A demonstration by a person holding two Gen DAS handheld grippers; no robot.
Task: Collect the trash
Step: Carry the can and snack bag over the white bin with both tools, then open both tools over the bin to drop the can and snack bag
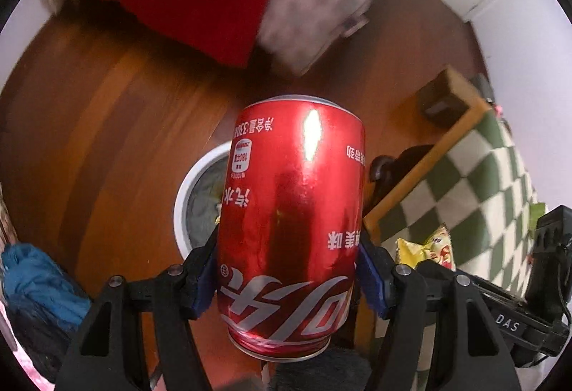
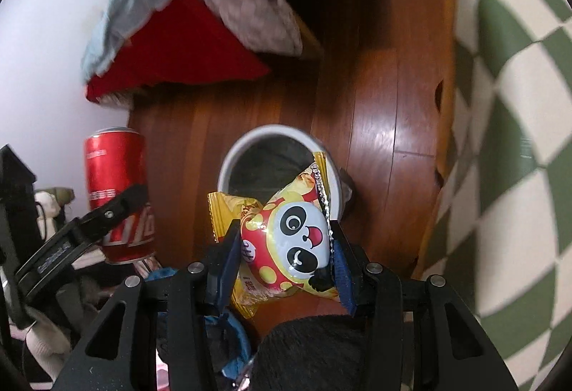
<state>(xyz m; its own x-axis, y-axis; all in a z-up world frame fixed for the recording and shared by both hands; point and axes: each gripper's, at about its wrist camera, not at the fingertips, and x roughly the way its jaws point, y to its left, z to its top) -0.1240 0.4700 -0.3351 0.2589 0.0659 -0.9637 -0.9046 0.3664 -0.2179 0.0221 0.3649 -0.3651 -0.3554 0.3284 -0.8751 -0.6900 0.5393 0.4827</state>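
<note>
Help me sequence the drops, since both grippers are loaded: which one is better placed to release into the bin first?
Right, probably. The right gripper holds the snack bag with its top overlapping the bin opening. The left gripper holds the can, and in the right view it sits off to the bin's side.

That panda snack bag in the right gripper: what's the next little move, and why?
Probably carry the snack bag slightly forward over the white bin and open the right gripper. The bag is pinched, its top already overlaps the bin's rim, and the left gripper holds a red can off to the side.

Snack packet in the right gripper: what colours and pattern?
Yellow snack packet with a red, yellow-spotted panda face; clearest in the right wrist view.
</note>
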